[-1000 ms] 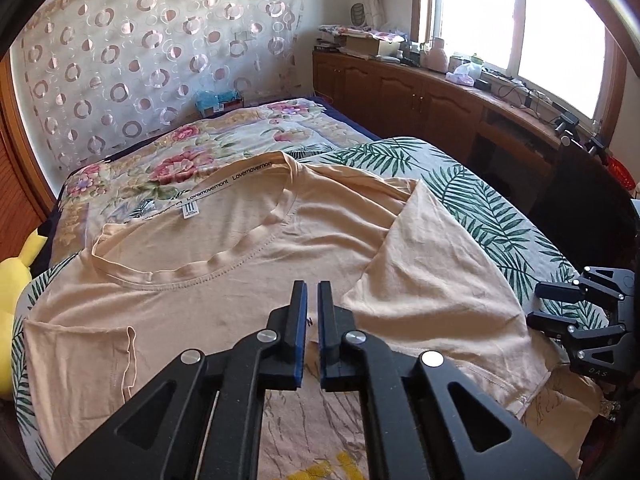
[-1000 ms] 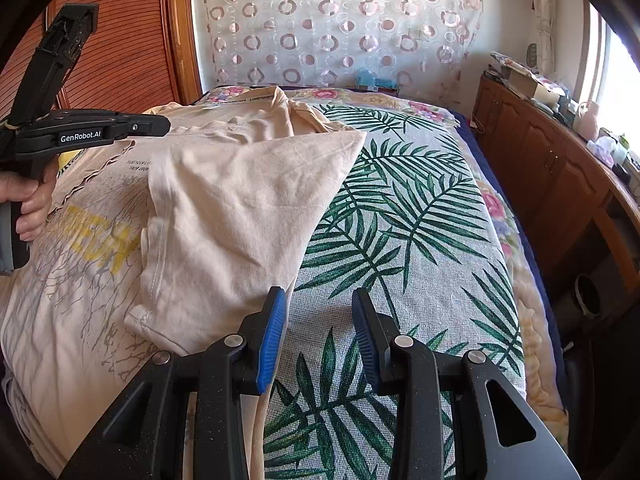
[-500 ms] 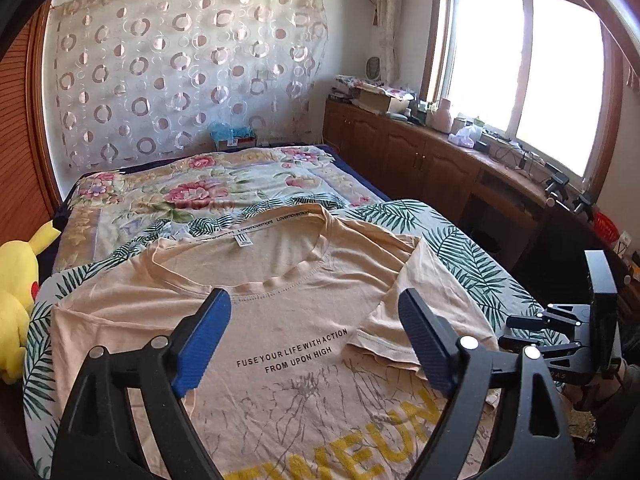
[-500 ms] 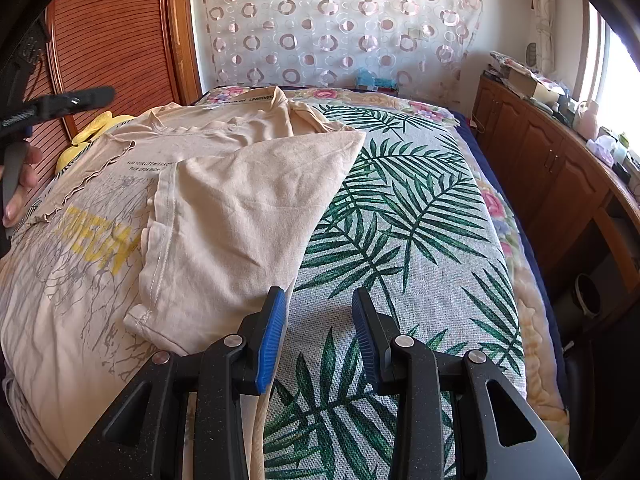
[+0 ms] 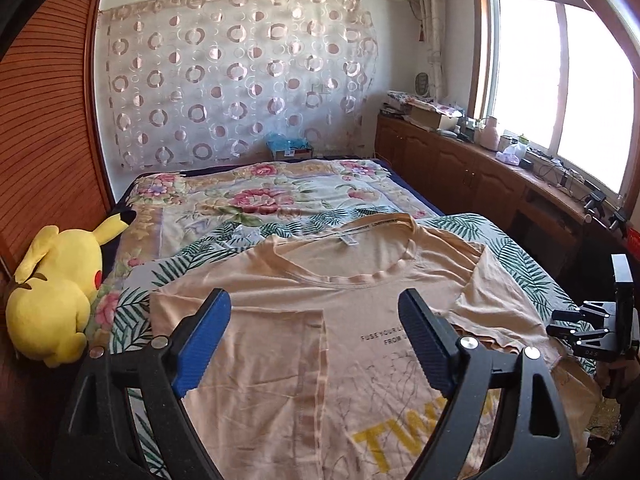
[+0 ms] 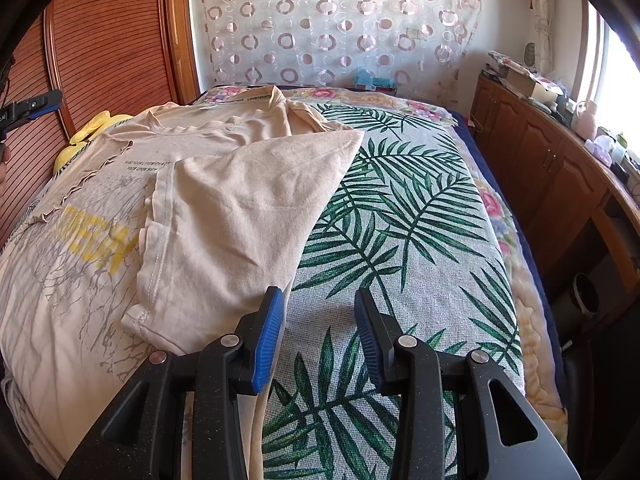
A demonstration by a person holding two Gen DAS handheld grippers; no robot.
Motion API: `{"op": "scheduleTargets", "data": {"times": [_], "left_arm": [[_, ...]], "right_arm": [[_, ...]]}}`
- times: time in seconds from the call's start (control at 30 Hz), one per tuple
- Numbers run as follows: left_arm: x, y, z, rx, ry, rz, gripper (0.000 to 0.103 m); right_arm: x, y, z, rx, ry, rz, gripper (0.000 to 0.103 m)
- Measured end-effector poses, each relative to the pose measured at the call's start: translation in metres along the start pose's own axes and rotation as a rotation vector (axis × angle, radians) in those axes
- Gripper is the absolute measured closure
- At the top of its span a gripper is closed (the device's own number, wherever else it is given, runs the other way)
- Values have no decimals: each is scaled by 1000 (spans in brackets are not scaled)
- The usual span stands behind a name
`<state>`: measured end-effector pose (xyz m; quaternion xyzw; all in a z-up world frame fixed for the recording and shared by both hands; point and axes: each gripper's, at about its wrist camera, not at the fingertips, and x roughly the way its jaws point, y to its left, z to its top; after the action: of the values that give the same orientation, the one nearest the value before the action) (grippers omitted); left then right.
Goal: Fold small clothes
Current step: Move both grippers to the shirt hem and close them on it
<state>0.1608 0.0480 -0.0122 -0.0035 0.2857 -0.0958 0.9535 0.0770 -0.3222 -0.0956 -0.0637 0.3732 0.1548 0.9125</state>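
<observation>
A peach T-shirt (image 5: 340, 312) with yellow lettering lies face up on the bed, both sleeves folded inward over the chest. It also shows in the right wrist view (image 6: 224, 200). My left gripper (image 5: 314, 340) is wide open and empty, held above the shirt's left side. My right gripper (image 6: 318, 336) is open and empty at the shirt's right edge, over the leaf-print cover; it also shows at the right edge of the left wrist view (image 5: 588, 332). The left gripper's tip shows at the far left of the right wrist view (image 6: 32, 106).
A leaf-print cover (image 6: 400, 216) lies under the shirt, with a floral quilt (image 5: 260, 196) beyond. A yellow plush toy (image 5: 56, 292) sits at the bed's left edge. Wooden cabinets (image 5: 460, 168) line the right wall under the window.
My left gripper opened, let go of the shirt, rose and swung left; the left sleeve now lies folded inward. The right gripper has stayed in place, open.
</observation>
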Motion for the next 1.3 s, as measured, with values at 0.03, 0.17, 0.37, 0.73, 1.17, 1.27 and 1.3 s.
{"op": "scheduleTargets", "data": {"times": [0.03, 0.17, 0.37, 0.73, 1.17, 1.27, 1.3], "left_arm": [[0, 5, -2, -9, -2, 12, 17], [0, 27, -14, -31, -15, 81, 17], [7, 50, -27, -61, 17, 125, 17], [38, 84, -30, -83, 115, 150, 17], [86, 119, -30, -89, 224, 189, 17], [95, 125, -31, -86, 255, 198, 17], [98, 127, -31, -82, 265, 196, 17]], "right_arm": [[0, -1, 0, 2, 0, 1, 63], [1, 0, 0, 4, 2, -5, 62], [-1, -1, 1, 10, 10, 4, 61], [22, -25, 54, 24, 6, 51, 61], [97, -34, 106, 14, 63, 59, 61], [104, -34, 111, 5, 61, 62, 59], [107, -32, 112, -5, 61, 56, 59]]}}
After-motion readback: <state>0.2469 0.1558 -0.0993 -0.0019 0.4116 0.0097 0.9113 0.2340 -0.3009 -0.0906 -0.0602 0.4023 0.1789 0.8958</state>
